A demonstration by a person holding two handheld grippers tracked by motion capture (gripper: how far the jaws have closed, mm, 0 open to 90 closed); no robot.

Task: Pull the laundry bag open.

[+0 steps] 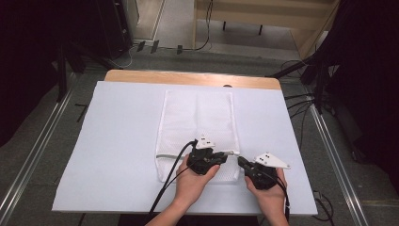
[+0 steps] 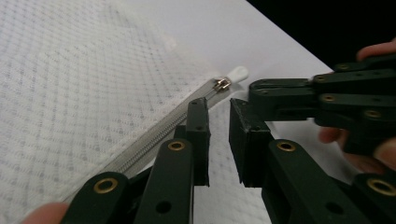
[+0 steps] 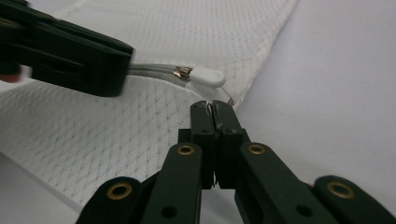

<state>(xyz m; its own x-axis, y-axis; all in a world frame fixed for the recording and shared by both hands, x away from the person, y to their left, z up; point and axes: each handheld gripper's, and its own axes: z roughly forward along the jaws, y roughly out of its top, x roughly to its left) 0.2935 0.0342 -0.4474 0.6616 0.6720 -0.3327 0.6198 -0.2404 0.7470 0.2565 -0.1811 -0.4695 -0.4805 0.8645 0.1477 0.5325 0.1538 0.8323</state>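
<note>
A white mesh bag (image 1: pixel 197 117) lies flat on the table, its grey zipper (image 1: pixel 169 155) running across near the person's end. In the left gripper view the zipper's white pull tab (image 2: pixel 238 73) rests at the bag's edge. My left gripper (image 2: pixel 219 109) is open, its jaws straddling the mesh just beside the zipper line (image 2: pixel 154 140), short of the pull. My right gripper (image 3: pixel 213 107) is shut at the bag's edge just below the pull tab (image 3: pixel 208 77), with a thin sliver of fabric seeming to sit between its jaws. Both grippers nearly touch tip to tip (image 1: pixel 234 160).
A white sheet (image 1: pixel 117 141) covers the wooden table (image 1: pixel 188 77). Cables (image 1: pixel 164 188) trail from both grippers toward the front edge. Metal rails (image 1: pixel 33 150) and dark stands (image 1: pixel 320 75) flank the table, with floor cables on the right.
</note>
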